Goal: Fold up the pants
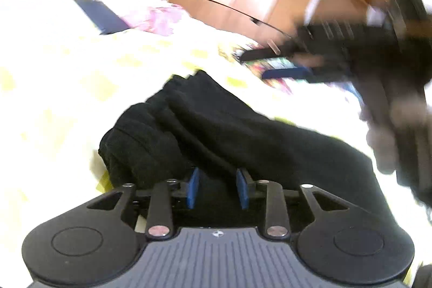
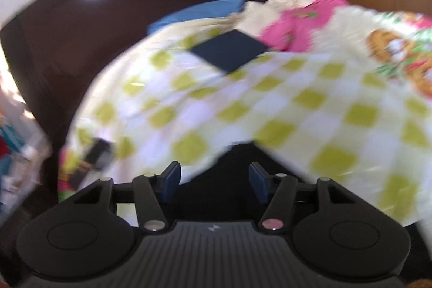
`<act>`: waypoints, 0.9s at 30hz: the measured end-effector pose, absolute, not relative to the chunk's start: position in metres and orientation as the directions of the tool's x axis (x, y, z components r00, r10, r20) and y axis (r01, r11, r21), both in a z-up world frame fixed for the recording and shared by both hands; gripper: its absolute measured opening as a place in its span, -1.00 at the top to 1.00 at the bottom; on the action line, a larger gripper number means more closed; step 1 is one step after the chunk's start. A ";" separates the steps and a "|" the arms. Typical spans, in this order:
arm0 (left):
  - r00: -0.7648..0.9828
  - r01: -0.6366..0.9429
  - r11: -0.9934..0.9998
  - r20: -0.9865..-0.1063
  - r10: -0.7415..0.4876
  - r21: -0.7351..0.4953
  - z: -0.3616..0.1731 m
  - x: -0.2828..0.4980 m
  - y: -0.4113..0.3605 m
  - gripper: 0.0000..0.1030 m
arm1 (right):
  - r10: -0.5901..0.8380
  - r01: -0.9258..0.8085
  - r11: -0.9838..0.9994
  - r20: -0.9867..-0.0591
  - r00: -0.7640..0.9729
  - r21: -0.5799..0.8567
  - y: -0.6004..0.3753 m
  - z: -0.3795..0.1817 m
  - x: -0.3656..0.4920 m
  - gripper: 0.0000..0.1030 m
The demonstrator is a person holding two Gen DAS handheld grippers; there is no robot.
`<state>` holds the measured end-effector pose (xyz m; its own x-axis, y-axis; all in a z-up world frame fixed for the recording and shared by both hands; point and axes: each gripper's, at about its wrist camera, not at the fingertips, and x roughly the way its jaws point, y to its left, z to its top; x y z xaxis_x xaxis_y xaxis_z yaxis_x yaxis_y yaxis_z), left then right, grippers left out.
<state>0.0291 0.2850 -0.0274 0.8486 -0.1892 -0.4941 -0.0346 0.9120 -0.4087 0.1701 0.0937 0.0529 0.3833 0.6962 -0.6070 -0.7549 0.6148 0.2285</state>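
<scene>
Seemingly, black pants [image 1: 216, 131] lie between left hand-held gripper [image 1: 218, 186] pads.

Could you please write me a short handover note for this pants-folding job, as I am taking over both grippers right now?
Left gripper: fingers apart, black pants lying between them, pads not pressing on the cloth.
Right gripper: fingers apart, dark cloth below and between them, not clamped; the picture is blurred.
Pants: bunched in a long, thick roll on the checked bedspread, apparently folded at least once.
Also on the bed: a dark flat square and pink cloth, both well clear of the pants.
Left to do: probably smooth the bundle and make a final fold.
</scene>
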 end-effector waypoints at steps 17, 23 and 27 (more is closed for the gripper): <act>0.864 -0.306 0.844 -0.500 0.053 -0.440 -0.023 0.073 0.262 0.53 | 0.723 -0.767 0.494 -0.683 0.102 0.409 0.091 -0.003 0.244 0.36; 0.896 -0.293 0.824 -0.439 0.060 -0.485 -0.006 0.047 0.277 0.56 | 0.748 -0.801 0.428 -0.662 0.055 0.418 0.100 0.010 0.226 0.62; 0.877 -0.328 0.840 -0.470 0.101 -0.432 -0.012 0.041 0.273 0.55 | 0.747 -0.804 0.453 -0.657 0.105 0.386 0.121 0.002 0.227 0.55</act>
